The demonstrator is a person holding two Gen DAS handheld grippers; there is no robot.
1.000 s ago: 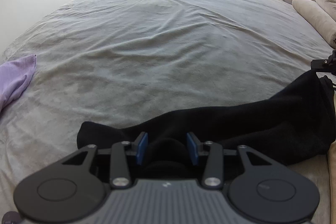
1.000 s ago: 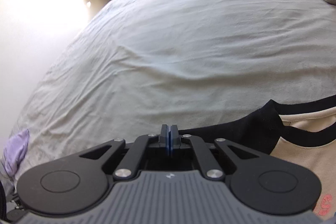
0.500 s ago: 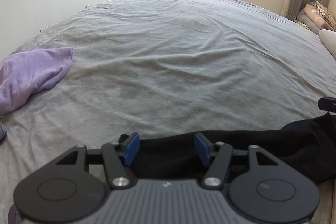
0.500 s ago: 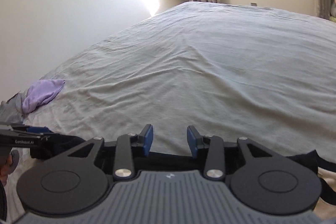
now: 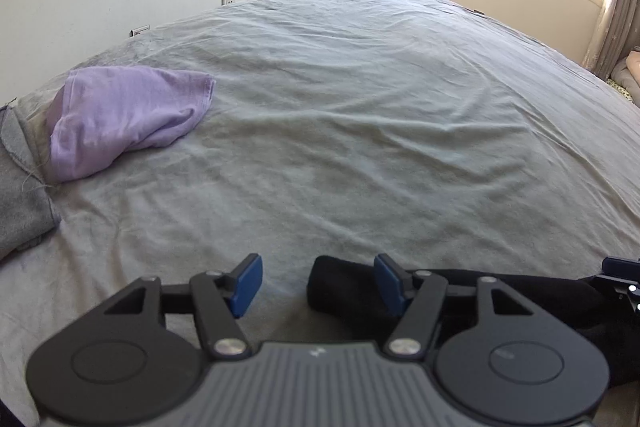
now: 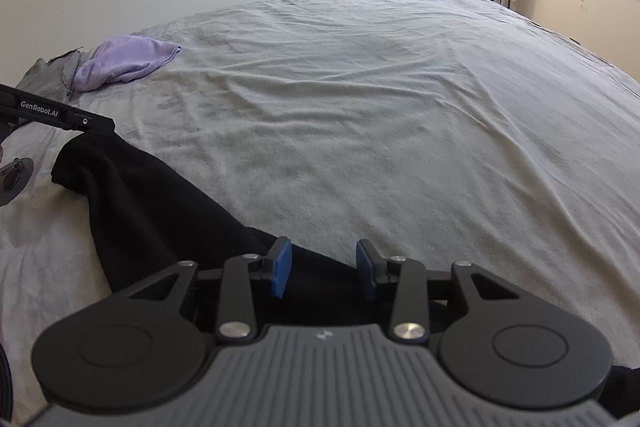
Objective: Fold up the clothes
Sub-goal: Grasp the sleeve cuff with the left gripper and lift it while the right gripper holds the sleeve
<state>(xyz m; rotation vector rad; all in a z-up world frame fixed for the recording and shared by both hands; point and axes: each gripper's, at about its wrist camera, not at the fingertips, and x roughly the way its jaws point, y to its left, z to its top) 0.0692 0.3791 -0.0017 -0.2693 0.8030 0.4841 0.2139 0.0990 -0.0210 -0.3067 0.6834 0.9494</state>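
Observation:
A black garment (image 5: 344,291) lies stretched along the near edge of the grey bed (image 5: 360,115). In the left wrist view its rolled sleeve end rests by the right pad of my left gripper (image 5: 318,283), whose jaws are opening, and neither pad presses on the cloth. In the right wrist view the same black garment (image 6: 152,199) runs from the left down under my right gripper (image 6: 324,271). That gripper is open, and its blue pads stand apart above the cloth without pinching it. A finger of the left gripper (image 6: 60,117) shows at the left edge there.
A crumpled purple cloth (image 5: 124,111) lies at the bed's far left, with a grey garment (image 5: 20,203) beside it at the edge. A white wall stands behind, and a window with curtains (image 5: 616,7) is at the right. Wrinkled grey sheet fills the middle.
Both grippers let go of the black garment. The right went from shut to open, the left spread wider. Both views swung left, bringing the purple cloth further in.

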